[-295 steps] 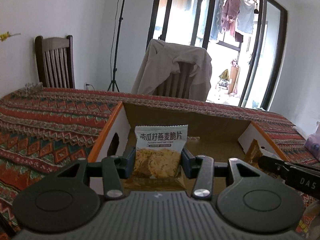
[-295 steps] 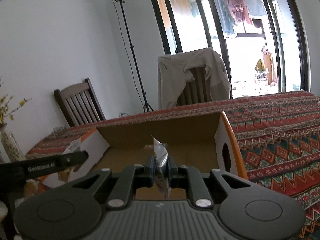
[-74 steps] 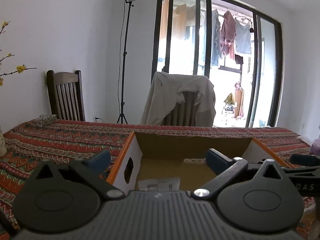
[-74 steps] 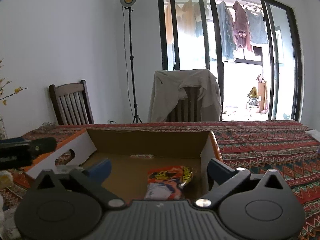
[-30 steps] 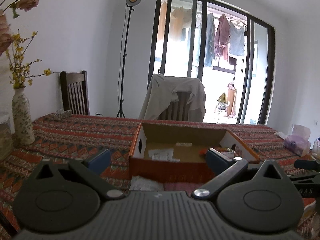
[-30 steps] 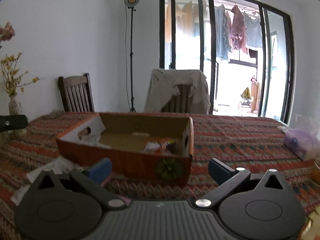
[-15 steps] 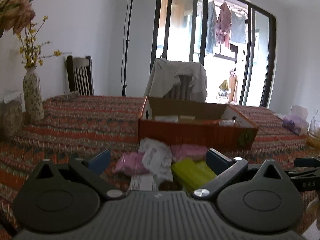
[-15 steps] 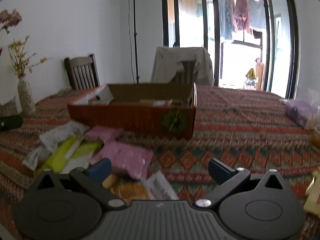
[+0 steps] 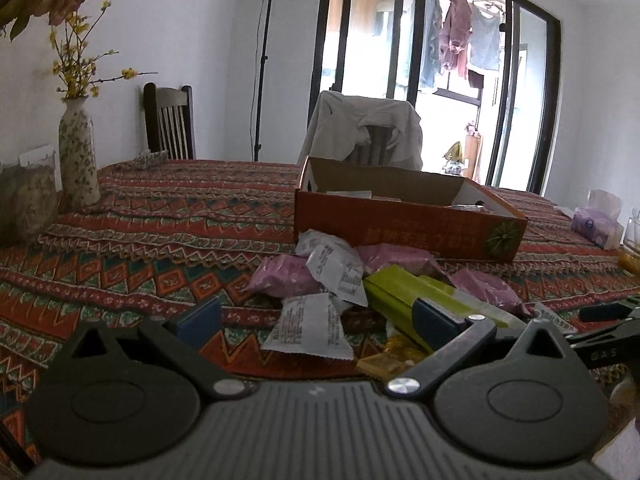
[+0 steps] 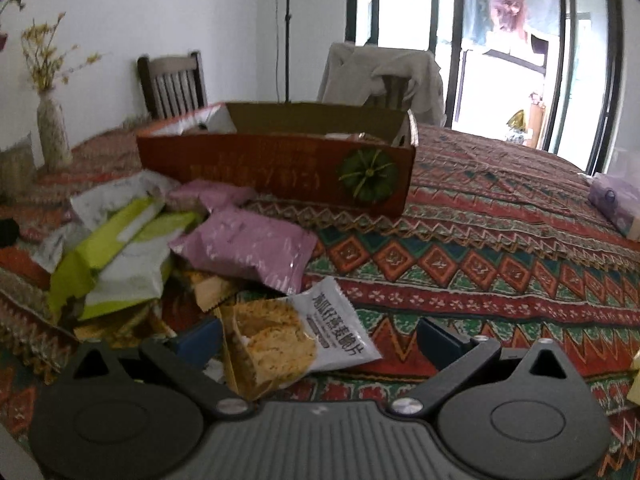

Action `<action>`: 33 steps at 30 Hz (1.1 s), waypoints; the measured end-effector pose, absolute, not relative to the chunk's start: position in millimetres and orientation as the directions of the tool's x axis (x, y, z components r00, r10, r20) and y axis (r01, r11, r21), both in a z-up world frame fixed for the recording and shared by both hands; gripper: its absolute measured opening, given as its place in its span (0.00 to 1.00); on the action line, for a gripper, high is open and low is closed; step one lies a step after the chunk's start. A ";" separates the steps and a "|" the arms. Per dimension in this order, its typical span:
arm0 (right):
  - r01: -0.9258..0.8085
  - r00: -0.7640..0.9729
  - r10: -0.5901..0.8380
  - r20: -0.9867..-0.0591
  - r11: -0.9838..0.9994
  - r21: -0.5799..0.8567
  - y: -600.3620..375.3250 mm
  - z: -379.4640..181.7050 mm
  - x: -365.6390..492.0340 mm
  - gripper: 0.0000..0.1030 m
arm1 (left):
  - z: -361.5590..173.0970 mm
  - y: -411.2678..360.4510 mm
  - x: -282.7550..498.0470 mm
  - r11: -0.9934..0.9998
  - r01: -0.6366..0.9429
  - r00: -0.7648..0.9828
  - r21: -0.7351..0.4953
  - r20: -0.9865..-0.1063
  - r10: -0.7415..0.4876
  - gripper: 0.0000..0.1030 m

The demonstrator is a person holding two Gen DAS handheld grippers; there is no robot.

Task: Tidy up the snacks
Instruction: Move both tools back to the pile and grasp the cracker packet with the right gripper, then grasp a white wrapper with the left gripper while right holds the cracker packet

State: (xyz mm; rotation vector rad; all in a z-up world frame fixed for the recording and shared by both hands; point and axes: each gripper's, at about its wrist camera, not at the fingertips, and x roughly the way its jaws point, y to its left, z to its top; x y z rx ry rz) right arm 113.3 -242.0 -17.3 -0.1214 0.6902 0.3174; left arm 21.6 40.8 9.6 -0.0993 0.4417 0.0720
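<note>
**Both claws spread wide over the snack pile**

Left claw (image 9: pixel 316 314) is spread wide and holds nothing; between its blue fingers (image 9: pixel 198 316) lies a white packet (image 9: pixel 307 326) printed side down, with a yellow-green packet (image 9: pixel 424 292) just to its right. Right claw (image 10: pixel 318 338) is equally wide and empty, and a pumpkin-seed oat crisp packet (image 10: pixel 296 334) lies on the patterned tablecloth (image 10: pixel 500 256) between its fingers, nearer the left one.

Beyond these, the loose snacks form a heap on the table: a pink packet (image 10: pixel 248 246) overlapping the crisp packet's far edge, yellow-green packets (image 10: pixel 120 240) to the left, and more pink and white packets behind, touching one another.

Just behind the heap stands the orange cardboard box (image 9: pixel 404 224), open at the top, with a few packets showing inside it. Left of it, well apart, is a flowered vase (image 9: pixel 76 156) with yellow sprigs. Past the table stand a dark wooden chair (image 9: pixel 170 120), a chair draped with a pale garment (image 9: pixel 364 130), a light stand and glass doors with hanging laundry.
</note>
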 end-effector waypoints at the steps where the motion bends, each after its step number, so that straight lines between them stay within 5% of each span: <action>1: -0.333 0.715 0.244 -0.655 0.943 -0.013 -239.9 -19.5 116.8 1.00 | 8.9 41.6 21.7 0.992 -0.092 0.901 -0.082 -0.431 0.048 1.00; 9: -0.349 0.707 0.284 -0.647 0.937 0.030 -241.4 -25.5 123.7 1.00 | 4.2 44.0 21.2 0.990 -0.101 0.895 -0.095 -0.443 0.049 1.00; 16: -0.371 0.732 0.313 -0.605 0.928 0.032 -245.0 -23.2 107.4 0.69 | 0.7 46.8 25.7 0.988 -0.109 0.885 -0.107 -0.463 0.048 1.00; 23: -0.353 0.759 0.313 -0.571 0.935 0.044 -248.3 -20.5 99.0 0.52 | -0.8 47.4 28.0 0.988 -0.115 0.883 -0.105 -0.467 0.053 1.00; 33: -0.288 0.811 0.285 -0.512 0.955 0.075 -259.8 -11.8 99.6 0.51 | -5.5 49.0 51.0 0.984 -0.153 0.849 -0.088 -0.521 0.085 1.00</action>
